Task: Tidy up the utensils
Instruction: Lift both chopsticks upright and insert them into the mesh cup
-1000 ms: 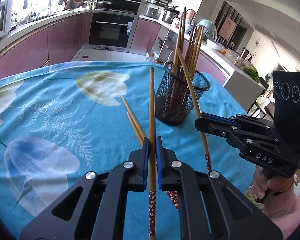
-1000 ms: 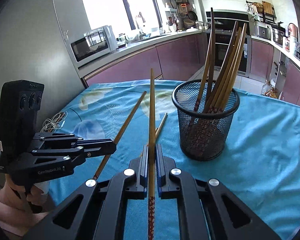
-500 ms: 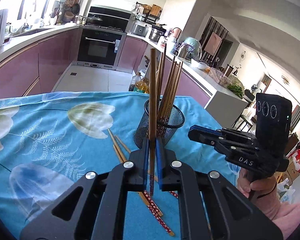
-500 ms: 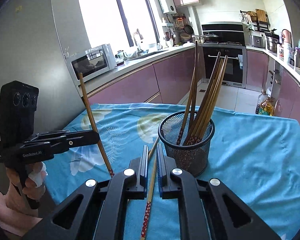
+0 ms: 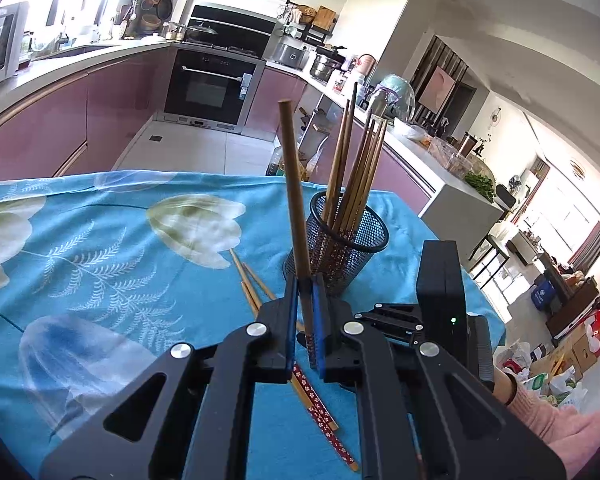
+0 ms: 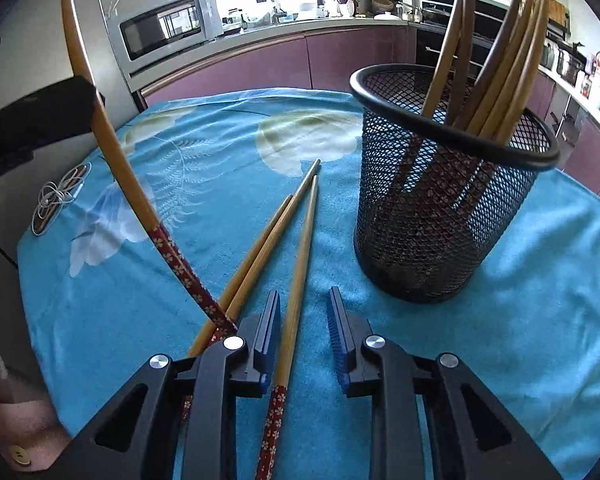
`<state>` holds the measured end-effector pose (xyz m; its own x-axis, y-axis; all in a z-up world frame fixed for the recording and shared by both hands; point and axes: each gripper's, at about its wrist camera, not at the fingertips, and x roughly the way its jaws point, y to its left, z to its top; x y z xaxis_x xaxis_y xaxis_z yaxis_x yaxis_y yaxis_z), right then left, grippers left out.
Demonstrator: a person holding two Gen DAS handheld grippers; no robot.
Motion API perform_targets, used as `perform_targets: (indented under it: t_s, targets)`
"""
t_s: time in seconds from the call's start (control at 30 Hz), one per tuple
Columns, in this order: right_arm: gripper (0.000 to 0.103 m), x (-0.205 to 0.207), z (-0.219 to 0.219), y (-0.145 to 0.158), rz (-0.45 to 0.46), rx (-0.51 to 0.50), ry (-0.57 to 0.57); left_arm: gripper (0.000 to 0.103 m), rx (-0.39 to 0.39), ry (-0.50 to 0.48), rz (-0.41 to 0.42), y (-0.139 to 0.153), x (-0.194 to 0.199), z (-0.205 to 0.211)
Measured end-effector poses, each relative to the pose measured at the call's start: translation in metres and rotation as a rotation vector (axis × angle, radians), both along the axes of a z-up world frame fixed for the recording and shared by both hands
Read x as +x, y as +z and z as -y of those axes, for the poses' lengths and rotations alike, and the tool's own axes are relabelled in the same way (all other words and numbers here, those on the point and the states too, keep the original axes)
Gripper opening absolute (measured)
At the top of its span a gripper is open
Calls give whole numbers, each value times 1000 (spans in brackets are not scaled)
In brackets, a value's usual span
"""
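Lowered since earlier: right gripper (image 6: pixel 303 332), jaws opening around loose chopstick (image 6: pixel 298 280). Left gripper (image 5: pixel 305 312) clamped on upright chopstick (image 5: pixel 294 192), mesh holder (image 5: pixel 340 248) just beyond.

The tablecloth (image 6: pixel 520 300) is bright turquoise, printed with pale cream tulips and white fern fronds. The chopsticks (image 6: pixel 300 248) are tan wood with dark red ends dotted with small pale flowers. The mesh cup (image 6: pixel 440 216) is black.
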<state>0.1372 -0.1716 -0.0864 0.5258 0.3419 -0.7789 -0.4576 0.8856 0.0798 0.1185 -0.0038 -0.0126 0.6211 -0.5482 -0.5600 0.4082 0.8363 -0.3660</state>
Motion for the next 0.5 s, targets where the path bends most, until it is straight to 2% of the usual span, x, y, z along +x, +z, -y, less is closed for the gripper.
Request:
perform_targets:
  t_s: [0.03,0.2,0.5]
  targets:
    - [8,1,0,0,-6,6,5,8,0,-1,0,0,0,0]
    - [6,-5,13,8,-9,76,-1,8,-4,-2,2,1,1,1]
    - [6,-31,45,70,149,228,-7,8,-38,-24,39,19,1,2]
